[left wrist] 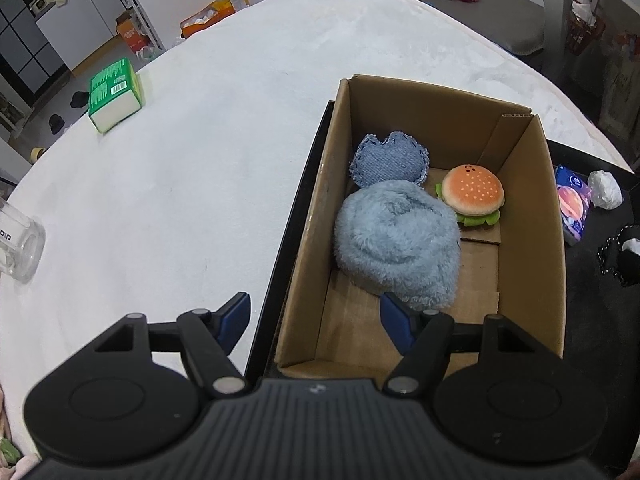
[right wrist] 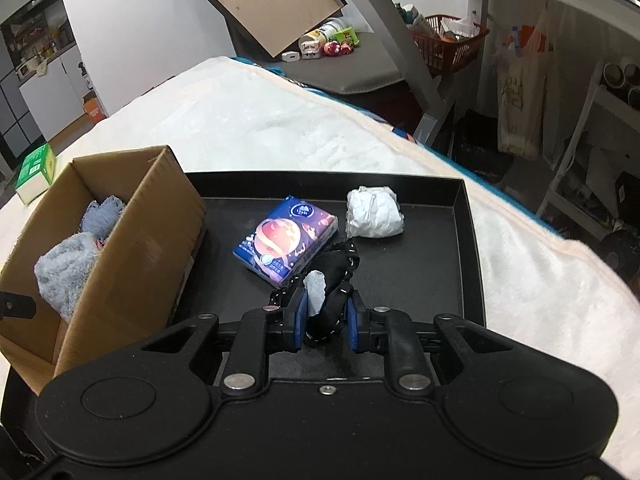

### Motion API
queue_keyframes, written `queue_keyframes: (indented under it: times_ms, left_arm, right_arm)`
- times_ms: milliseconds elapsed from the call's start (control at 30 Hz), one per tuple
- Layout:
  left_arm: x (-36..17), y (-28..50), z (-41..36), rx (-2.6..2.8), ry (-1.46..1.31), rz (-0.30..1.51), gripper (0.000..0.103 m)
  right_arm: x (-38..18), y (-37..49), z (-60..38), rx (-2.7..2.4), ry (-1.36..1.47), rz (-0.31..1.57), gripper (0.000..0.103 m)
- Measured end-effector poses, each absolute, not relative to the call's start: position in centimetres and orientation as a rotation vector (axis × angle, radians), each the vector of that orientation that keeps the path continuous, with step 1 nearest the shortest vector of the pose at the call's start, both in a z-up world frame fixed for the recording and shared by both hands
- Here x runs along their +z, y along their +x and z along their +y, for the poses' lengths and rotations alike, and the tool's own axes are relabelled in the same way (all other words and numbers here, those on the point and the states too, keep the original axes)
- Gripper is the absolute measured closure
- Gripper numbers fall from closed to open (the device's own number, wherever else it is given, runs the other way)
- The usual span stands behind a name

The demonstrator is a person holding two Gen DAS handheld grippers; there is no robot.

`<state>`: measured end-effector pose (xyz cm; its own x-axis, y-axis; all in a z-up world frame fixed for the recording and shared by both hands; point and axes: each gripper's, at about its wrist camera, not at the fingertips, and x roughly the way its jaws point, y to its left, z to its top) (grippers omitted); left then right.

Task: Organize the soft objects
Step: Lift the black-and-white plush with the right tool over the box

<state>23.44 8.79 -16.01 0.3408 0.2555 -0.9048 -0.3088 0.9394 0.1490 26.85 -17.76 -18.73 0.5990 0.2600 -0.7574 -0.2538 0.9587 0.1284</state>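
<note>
Right wrist view: I am pinching the black soft toy [right wrist: 334, 280] in my right gripper [right wrist: 326, 316], jaws clamped; next, carrying it over into the cardboard box [right wrist: 132, 232].

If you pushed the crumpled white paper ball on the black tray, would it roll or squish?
The crumpled white paper ball looks creased and lumpy rather than round, so it would probably wobble or slide on the black tray more than roll. Its folds suggest thin paper, likely very light. It would probably squash under a firm pinch, so it may dent rather than stay in shape.
</note>
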Motion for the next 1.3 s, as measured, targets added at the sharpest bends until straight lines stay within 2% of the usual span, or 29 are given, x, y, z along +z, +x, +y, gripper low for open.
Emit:
queue_keyframes:
  times_ms: [833,1033,1300]
  left_arm:
    - [-15.7,21.8,11.6,0.308,-0.207,1.093,0.034]
    - [-15.9,21.5,12.0,0.283,-0.237,1.070,0.038]
    - [-16.7,21.0,13.0,0.264,-0.274,1.067,0.057]
  right_arm:
    - [-12.0,25.7,-13.1,0.328,-0.046,0.782,0.082]
    - [-11.0,25.4,-11.4,0.353,-0.069,0.769,0.083]
    - [-10.3,24.9,-8.7,0.389,-0.095,0.764,0.083]
